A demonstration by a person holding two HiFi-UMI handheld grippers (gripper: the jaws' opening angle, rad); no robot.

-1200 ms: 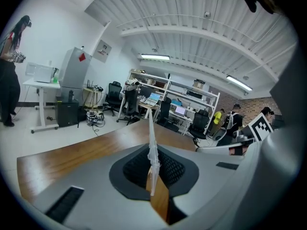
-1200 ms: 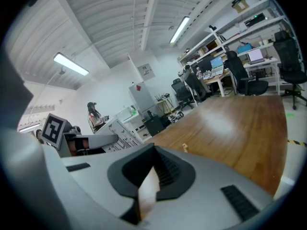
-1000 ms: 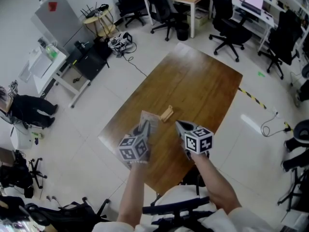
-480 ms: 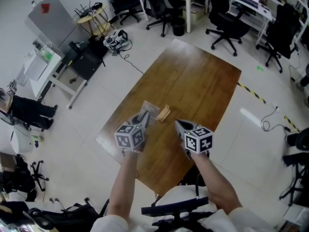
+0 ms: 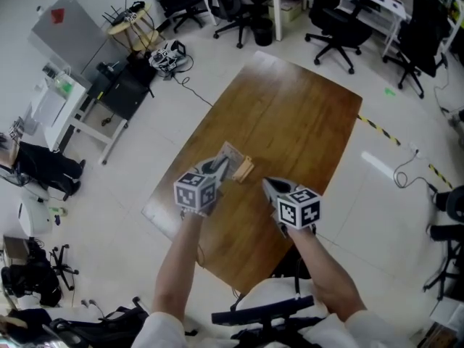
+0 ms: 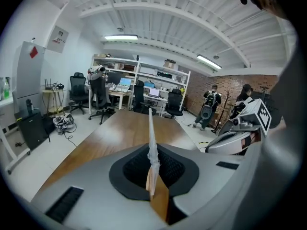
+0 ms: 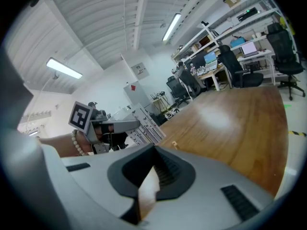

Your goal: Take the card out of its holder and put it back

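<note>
Open-plan office or lab. Black swivel chairs and screen-topped desks on the far side. Stocked shelving and a brick wall farther off.

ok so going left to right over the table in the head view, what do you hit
left hand-held gripper → card → holder → right hand-held gripper
</note>
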